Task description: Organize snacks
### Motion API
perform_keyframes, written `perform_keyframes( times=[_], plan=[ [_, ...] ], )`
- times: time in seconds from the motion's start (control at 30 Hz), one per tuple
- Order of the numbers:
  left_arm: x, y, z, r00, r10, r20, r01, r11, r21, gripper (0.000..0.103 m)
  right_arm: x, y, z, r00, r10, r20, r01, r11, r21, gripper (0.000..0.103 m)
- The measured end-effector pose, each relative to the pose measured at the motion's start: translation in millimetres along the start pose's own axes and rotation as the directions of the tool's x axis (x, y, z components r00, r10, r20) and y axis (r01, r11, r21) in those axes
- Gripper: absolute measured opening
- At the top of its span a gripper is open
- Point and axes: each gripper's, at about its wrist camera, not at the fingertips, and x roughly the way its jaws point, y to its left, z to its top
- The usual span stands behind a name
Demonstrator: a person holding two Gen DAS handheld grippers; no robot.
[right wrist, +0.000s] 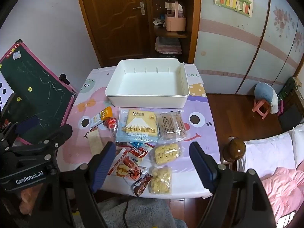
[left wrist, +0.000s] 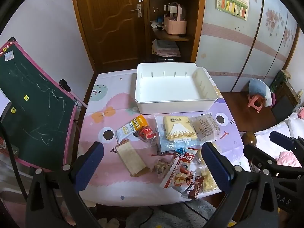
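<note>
Nothing is sorted yet, by the look of it. The white bin sits at the top centre of the table with nothing in it, its slotted walls bare. All the snacks lie loose just below it, toward the lower middle of both views.

In the right wrist view the big bread pack lies just below the bin, with a brown cake pack touching its right edge. At its left are an oat bar and a small red sweet. Lower down are a wafer, a red Coolele bag, a chocolate stick and two yellow puff packs, some overlapping.

The left gripper and right gripper both hang over the near pile with fingers spread wide, holding nothing. Every snack remains to be picked up and placed in the bin.
</note>
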Motion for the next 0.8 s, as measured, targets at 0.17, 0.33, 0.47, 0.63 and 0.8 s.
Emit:
perform_keyframes(
  times=[0.17, 0.33, 0.47, 0.63, 0.8],
  plan=[
    [-0.1, 0.5, -0.7, 1.0, 0.003, -0.003, -0.003, 1.0, 0.001, 0.102, -0.4, 1.8, 0.3, 1.0, -0.005, 0.002, 0.005, 1.0, -0.004, 0.08],
    [-1.0, -0.8, -2.2, 1.0, 0.005, -0.001, -0.005, 1.0, 0.002, 0.102, -0.9, -1.1, 2.1, 1.0, -0.001, -0.001, 0.001, 1.0, 0.0, 0.08],
    [-0.6, -0.6, -1.7, 1.0, 0.006, 0.002, -0.006, 1.0, 0.001, 0.102, -0.2, 1.1, 1.0, 1.0, 0.0, -0.001, 0.0, 1.0, 0.0, 0.08],
    [-0.7, -2.0, -1.3, 1.0, 0.005, 0.001, -0.005, 1.0, 0.001, 0.102, 0.1, 3.3, -1.2, 1.0, -0.001, -0.001, 0.001, 1.0, -0.001, 0.08],
    [-0.9, -2.4, -1.5, 1.0, 0.006, 0.0, -0.006, 1.0, 0.001, 0.102, -1.5, 1.6, 2.7, 1.0, 0.003, -0.004, -0.003, 1.0, 0.003, 0.08]
  ],
)
